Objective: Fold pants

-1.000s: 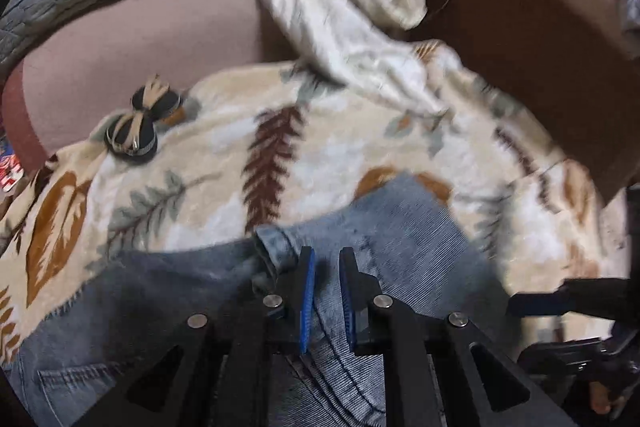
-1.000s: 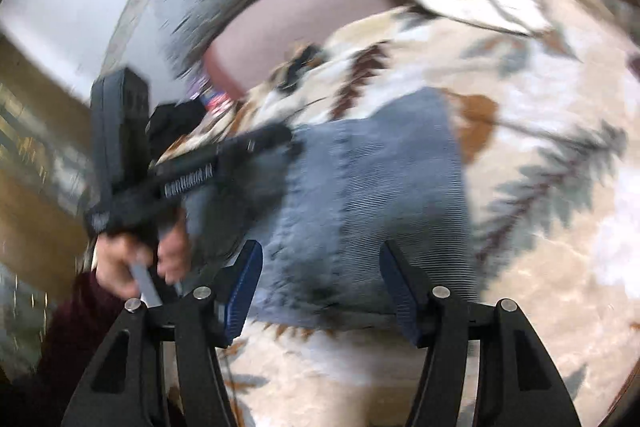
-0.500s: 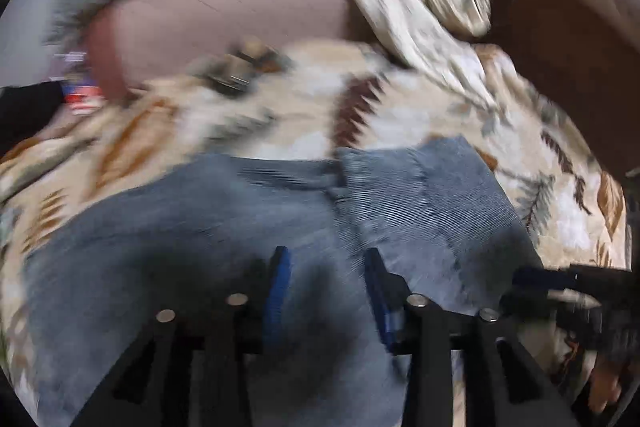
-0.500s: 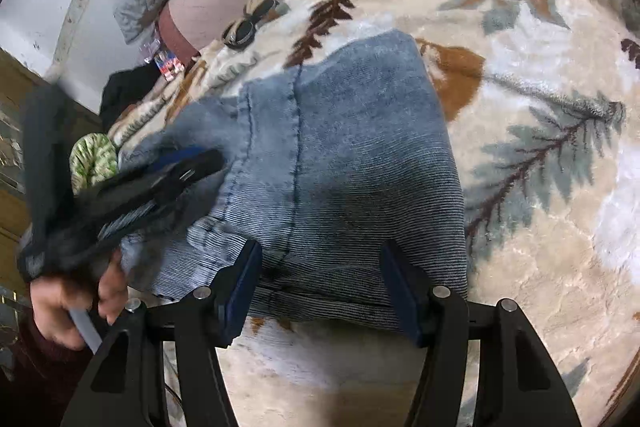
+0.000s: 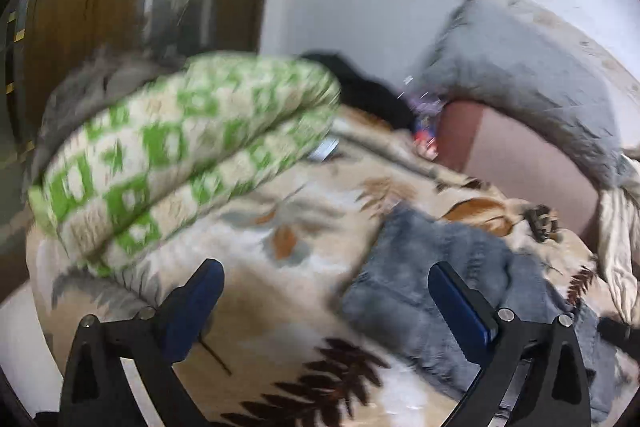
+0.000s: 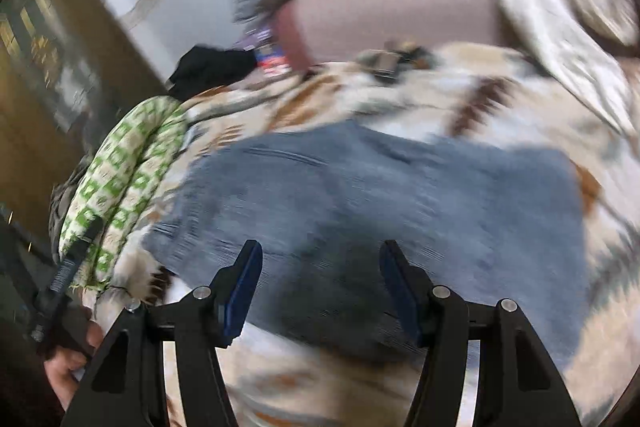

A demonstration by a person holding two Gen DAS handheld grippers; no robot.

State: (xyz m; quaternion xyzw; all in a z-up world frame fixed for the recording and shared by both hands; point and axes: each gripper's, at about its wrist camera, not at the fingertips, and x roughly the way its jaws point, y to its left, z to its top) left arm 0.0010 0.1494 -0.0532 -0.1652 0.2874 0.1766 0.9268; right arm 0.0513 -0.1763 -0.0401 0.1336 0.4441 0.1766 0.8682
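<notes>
The blue jeans are lying folded mid-frame on the leaf-print blanket. The left gripper is opening, empty; the right gripper is hovering apart, empty. Next probably another fold or smoothing.

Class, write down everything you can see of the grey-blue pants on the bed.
The pants look like faded grey-blue ribbed or denim-like cloth with a stitched seam near the top edge. They lie flat, folded into a compact rough rectangle, on the leaf-patterned blanket. A green-and-white folded cloth lies apart at their left. Neither tongs grips them: the right tongs hang open over them. Blur hides finer detail.
</notes>
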